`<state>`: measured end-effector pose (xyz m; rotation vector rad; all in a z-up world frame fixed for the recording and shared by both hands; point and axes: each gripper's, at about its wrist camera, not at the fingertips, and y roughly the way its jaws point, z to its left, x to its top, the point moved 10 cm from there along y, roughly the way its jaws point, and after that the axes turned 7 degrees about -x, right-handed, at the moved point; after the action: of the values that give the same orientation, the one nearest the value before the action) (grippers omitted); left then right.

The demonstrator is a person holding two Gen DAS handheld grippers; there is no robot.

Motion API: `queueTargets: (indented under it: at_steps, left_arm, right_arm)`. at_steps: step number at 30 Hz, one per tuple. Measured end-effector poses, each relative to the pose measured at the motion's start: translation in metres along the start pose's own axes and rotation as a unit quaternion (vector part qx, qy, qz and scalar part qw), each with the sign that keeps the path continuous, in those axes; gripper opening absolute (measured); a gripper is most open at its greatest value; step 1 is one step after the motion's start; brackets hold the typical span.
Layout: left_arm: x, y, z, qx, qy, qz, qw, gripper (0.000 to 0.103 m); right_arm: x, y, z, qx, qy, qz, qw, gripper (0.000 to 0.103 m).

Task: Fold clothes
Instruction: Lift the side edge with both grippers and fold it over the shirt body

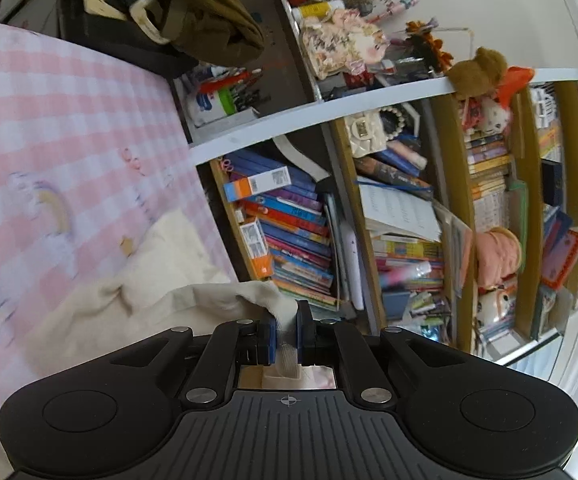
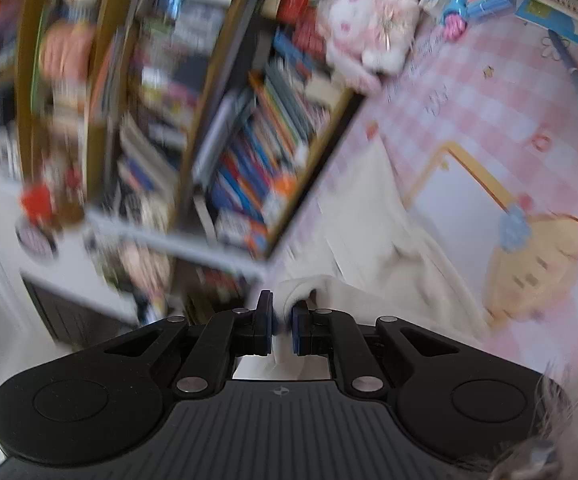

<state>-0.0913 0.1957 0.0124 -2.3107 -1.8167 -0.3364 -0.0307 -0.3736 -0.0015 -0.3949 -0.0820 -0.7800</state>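
Both grippers, L (image 1: 286, 322) & R (image 2: 282, 322), prob. pinching cream garment (image 1: 161, 276).

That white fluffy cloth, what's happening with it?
A person is folding clothes with two hand-held tools. The left tool is pinching an edge of the cream-white soft garment, and the right tool is pinching another part of it. The rest of the garment lies on the pink-and-white checked bedspread, beside a crowded bookshelf. The right view is blurred, so that tool seems to be moving.
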Motion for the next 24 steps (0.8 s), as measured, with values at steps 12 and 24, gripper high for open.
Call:
queueTargets:
  at_steps: [12,24]
  left_arm:
    - [0.060,0.145,0.046,0.043,-0.024,0.027,0.9984,0.007]
    - [0.069,0.246,0.145,0.168,-0.061,0.049,0.9826,0.007]
  right_arm:
    - [0.079,0.137,0.009,-0.021,0.069,-0.045,0.996,0.008]
    - [0.136,0.262,-0.034,-0.118,0.085,-0.069,0.987,0.008]
